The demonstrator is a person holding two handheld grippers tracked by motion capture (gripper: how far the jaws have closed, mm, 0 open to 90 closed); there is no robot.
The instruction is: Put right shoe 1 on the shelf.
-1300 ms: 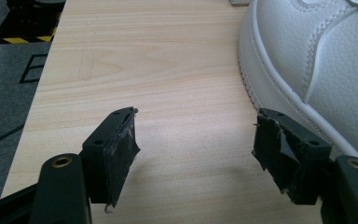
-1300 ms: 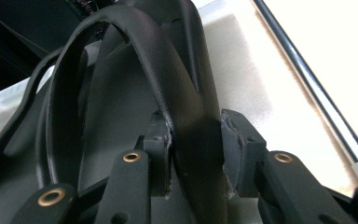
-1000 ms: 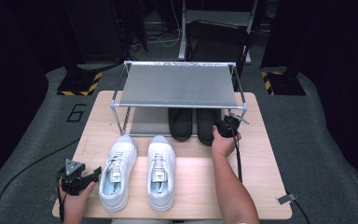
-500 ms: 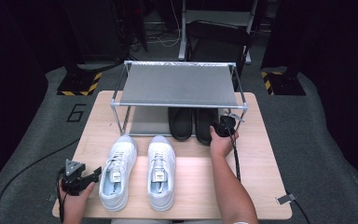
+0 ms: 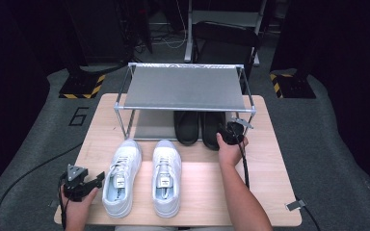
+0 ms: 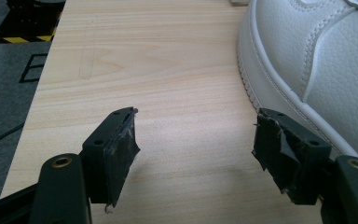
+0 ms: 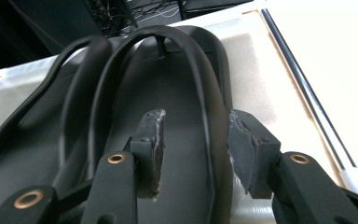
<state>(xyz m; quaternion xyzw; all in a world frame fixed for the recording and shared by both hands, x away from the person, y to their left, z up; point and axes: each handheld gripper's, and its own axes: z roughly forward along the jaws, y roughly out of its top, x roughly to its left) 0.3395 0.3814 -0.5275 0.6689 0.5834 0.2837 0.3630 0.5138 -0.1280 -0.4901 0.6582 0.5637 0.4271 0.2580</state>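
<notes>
straddling the black sandal's (image 7: 168, 154) edge at frame centre, right hand-held gripper (image 7: 196, 149) just opened, pads unpressed; left hand-held gripper (image 6: 196, 154) open, empty

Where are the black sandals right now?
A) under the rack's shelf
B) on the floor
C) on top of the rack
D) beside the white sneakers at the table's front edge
A: the black sandals sit on the table under the rack shelf, heels poking out.

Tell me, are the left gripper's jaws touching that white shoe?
Cannot tell. In the left gripper view the open left gripper has one jaw right against the white shoe's sole edge, contact unclear.
</notes>
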